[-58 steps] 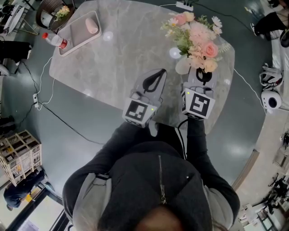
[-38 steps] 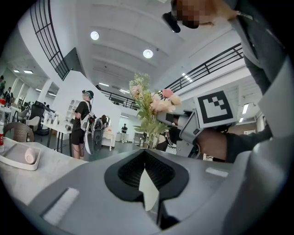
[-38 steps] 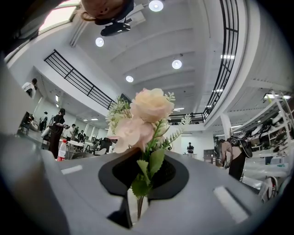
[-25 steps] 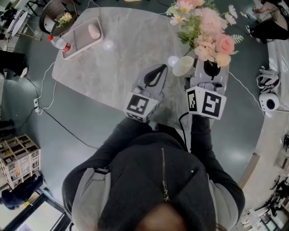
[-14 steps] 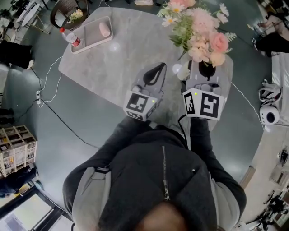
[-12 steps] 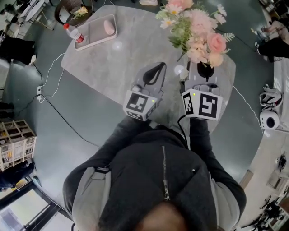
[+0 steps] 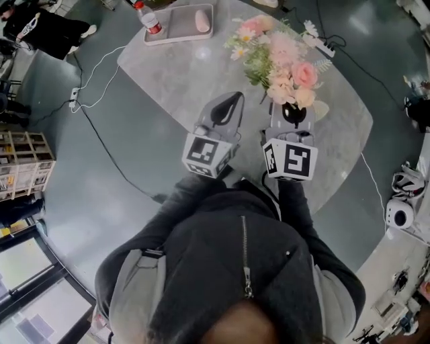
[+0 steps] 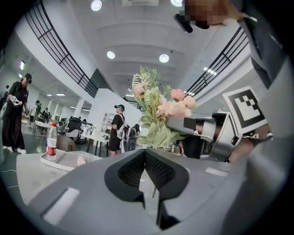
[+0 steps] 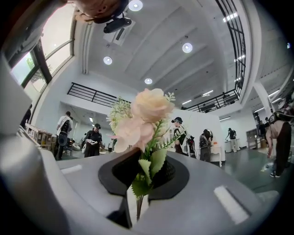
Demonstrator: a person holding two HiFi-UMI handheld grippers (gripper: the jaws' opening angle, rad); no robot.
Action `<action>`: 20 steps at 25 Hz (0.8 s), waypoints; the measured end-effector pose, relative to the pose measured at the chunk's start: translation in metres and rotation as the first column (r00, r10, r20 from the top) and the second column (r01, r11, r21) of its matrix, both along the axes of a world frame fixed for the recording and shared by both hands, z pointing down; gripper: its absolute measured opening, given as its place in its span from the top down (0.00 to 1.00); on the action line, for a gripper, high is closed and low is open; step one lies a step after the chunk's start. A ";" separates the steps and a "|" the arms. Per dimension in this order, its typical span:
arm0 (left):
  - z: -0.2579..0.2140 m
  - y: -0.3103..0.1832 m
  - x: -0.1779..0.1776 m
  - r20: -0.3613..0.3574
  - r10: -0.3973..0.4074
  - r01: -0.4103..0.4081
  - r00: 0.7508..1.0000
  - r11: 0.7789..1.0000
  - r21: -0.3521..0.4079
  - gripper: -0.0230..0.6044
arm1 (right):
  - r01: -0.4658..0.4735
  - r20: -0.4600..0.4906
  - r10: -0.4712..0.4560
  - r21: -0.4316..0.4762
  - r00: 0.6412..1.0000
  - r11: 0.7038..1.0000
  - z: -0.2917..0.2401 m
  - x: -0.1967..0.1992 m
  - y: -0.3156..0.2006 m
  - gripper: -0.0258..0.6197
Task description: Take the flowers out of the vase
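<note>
Flowers [image 7: 285, 57] lifted upright over the table [image 7: 201, 74]
The fingers of your right gripper [image 9: 142, 172] pinch the stems low, so the blooms stand clear; your left gripper [image 8: 144, 158] waits alongside, fingers pressed together, empty.

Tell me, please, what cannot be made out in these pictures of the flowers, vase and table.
Vase: head view, only a cream sliver shows beside the right gripper and flowers; absent from both gripper views.
Stem ends: right gripper view, hidden below the closed jaws.
Bottle label: head view, too small to read.
Pink item on the tray: head view, too small to identify.
</note>
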State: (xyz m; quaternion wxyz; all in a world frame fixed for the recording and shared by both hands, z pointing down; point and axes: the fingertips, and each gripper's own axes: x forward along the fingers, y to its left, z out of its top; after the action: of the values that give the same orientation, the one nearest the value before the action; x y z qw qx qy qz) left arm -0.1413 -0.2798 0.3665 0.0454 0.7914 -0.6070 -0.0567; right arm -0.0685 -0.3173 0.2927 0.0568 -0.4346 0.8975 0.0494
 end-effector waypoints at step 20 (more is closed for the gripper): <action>0.032 0.008 -0.051 -0.005 -0.081 0.081 0.997 0.996 -0.046 0.95 | 0.096 -0.104 -0.111 -0.135 0.988 0.986 0.083 -0.056 0.019 0.88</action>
State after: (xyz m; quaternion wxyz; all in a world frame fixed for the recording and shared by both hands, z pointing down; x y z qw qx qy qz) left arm -0.1919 -0.2715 0.3988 0.0636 0.7648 -0.6394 -0.0474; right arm -0.1241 -0.2982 0.3758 -0.0190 -0.3867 0.9219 0.0120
